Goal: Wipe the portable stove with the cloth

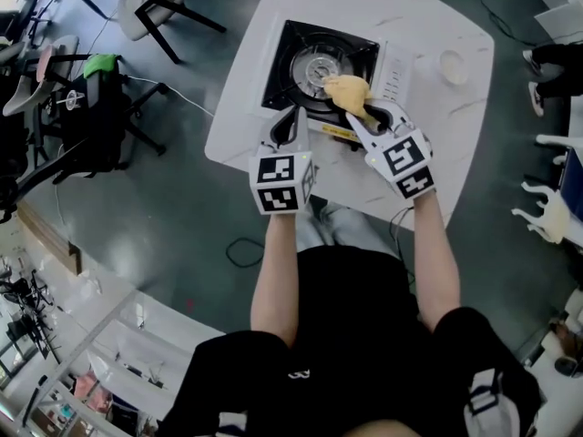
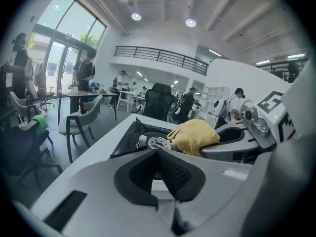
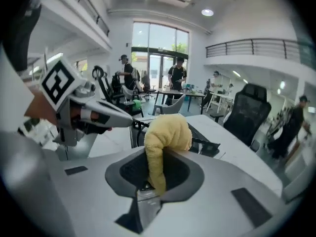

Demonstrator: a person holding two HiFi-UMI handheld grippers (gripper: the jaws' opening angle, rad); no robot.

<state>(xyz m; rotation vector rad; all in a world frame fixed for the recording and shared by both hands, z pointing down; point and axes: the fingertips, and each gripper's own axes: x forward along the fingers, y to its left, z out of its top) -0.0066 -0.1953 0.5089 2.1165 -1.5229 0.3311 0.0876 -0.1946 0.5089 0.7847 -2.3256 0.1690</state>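
Wiping seems to be the step in hand, or just about to start: the right tool [image 3: 152, 180] has its jaws closed on one end of the yellow cloth [image 1: 347, 90], and the bunched free end sits over the near right part of the portable stove [image 1: 293, 44], just beside the round burner [image 1: 318, 66]. From the head view I cannot tell whether the cloth presses on the black top or hangs slightly above it. The left tool [image 2: 166, 171] has its jaws together with nothing between them, and hovers at the stove's near edge, close beside the right tool. The stove stands on the left half of the white bench [image 1: 460, 15], close to its near edge. My judgement is that little of the surface is covered so far. The next move calls for pressing the cloth flat and sweeping it across the top and round the burner, with the empty left tool free to steady the stove body if it slides. By count there is one stove with one burner, one cloth, two tools, and one small white round dish [image 1: 453, 65] near the bench's right edge, well apart from the work.
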